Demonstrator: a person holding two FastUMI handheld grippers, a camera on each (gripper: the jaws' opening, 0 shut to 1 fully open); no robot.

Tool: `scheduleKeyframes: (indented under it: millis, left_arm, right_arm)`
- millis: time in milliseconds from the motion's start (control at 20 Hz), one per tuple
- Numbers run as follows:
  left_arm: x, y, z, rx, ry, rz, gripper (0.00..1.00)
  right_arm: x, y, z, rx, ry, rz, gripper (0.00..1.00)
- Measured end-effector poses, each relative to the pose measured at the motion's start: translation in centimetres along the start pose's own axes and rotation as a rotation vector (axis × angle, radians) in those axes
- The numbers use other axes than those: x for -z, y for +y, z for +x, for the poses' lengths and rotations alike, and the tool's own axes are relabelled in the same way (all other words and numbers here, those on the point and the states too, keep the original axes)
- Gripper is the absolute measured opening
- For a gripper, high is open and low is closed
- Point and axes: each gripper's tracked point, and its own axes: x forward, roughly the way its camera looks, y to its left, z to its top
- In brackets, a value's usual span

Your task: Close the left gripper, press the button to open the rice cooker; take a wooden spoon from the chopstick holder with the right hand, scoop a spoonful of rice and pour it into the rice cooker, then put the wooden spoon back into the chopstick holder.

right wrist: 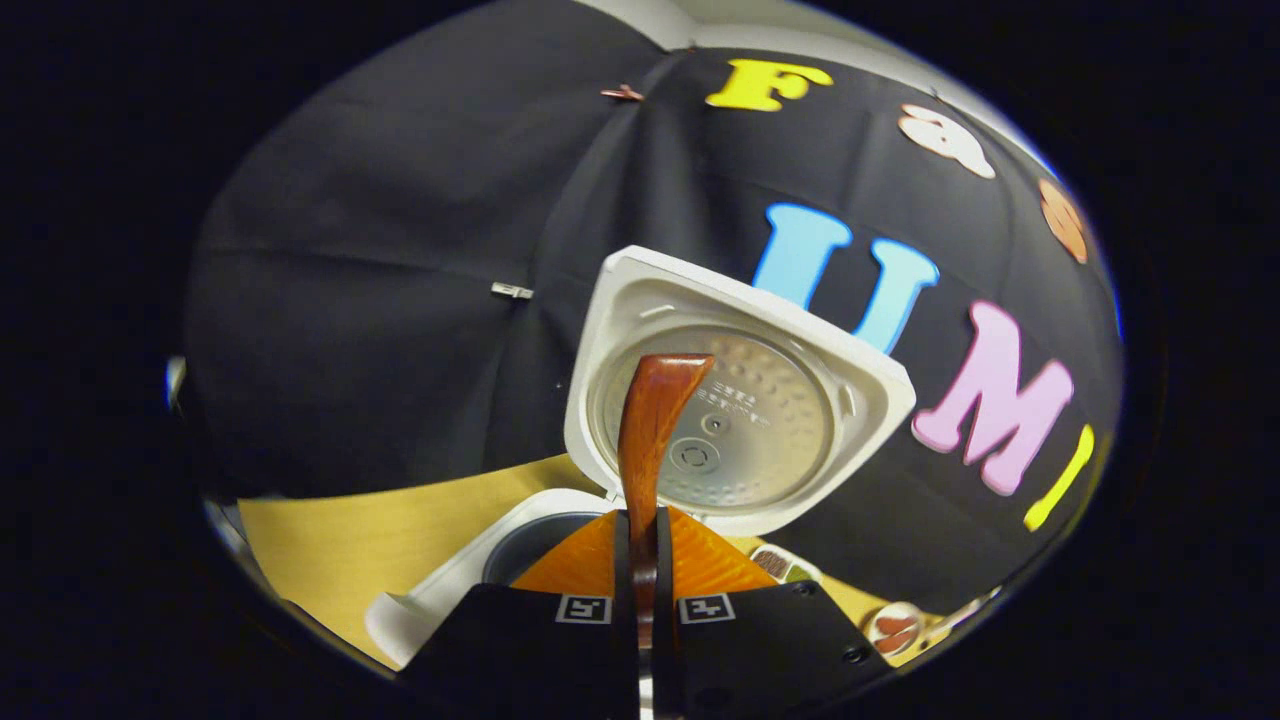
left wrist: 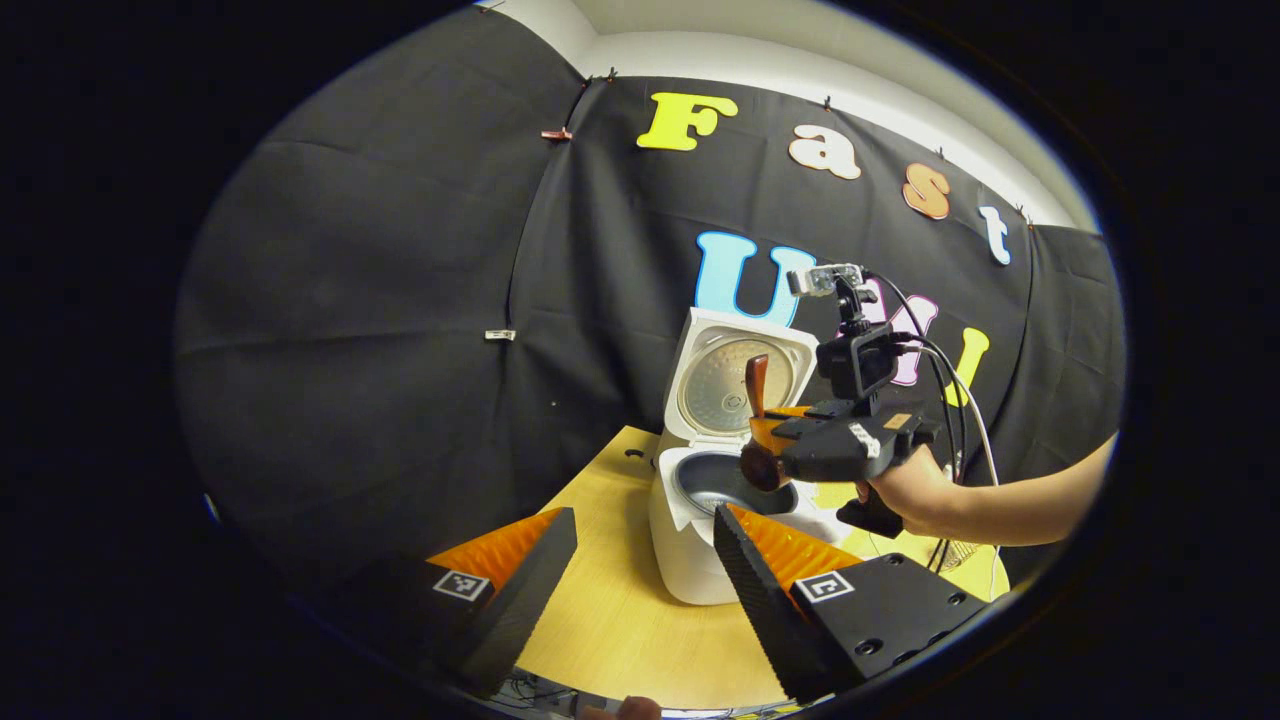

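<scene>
The right hand-held gripper (right wrist: 645, 560) has its jaws narrowed tight on the spoon (right wrist: 650, 430), both fingers pressing the wooden handle, which stands up between them, glossy and reddish-brown, widening toward its top. In the left gripper view the same right hand-held gripper (left wrist: 775, 455) hangs over the cooker (left wrist: 690, 540), held by a hand (left wrist: 915, 490), with the spoon (left wrist: 757, 385) upright and its dark bowl end low, just above the pot's rim; whether rice lies in it I cannot tell. The cooker is white, its lid (right wrist: 740, 400) swung up and back to show the dimpled metal inner plate, the grey pot open below. The left hand-held gripper (left wrist: 645, 575) stands wide apart, holding nothing, near the cooker's front. The cooker sits on the pale wood tabletop (left wrist: 610, 610), with bare room to its left and the black wall close behind.
</scene>
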Motion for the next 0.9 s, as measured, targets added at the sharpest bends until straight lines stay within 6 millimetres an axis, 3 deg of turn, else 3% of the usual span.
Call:
scheduleKeyframes:
  millis: [200, 400, 700, 900]
  left_arm:
    - [-0.1, 0.0, -0.7, -0.012, -0.001, 0.009, 0.95]
    - [0.1, -0.9, -0.9, -0.004, 0.005, 0.014, 0.95]
    - [-0.4, -2.8, -0.7, 0.011, -0.003, 0.027, 0.95]
    - [-1.1, -4.5, -0.4, 0.025, -0.010, 0.046, 0.95]
  right_arm:
    - [-0.4, -2.9, -0.4, 0.046, 0.018, 0.365, 0.10]
    - [-1.1, -6.6, -2.1, 0.060, -0.030, 0.674, 0.10]
    - [-4.0, -14.7, -9.0, 0.107, -0.223, 0.917, 0.10]
    - [-3.7, -20.2, -14.1, 0.131, -0.285, 0.949, 0.10]
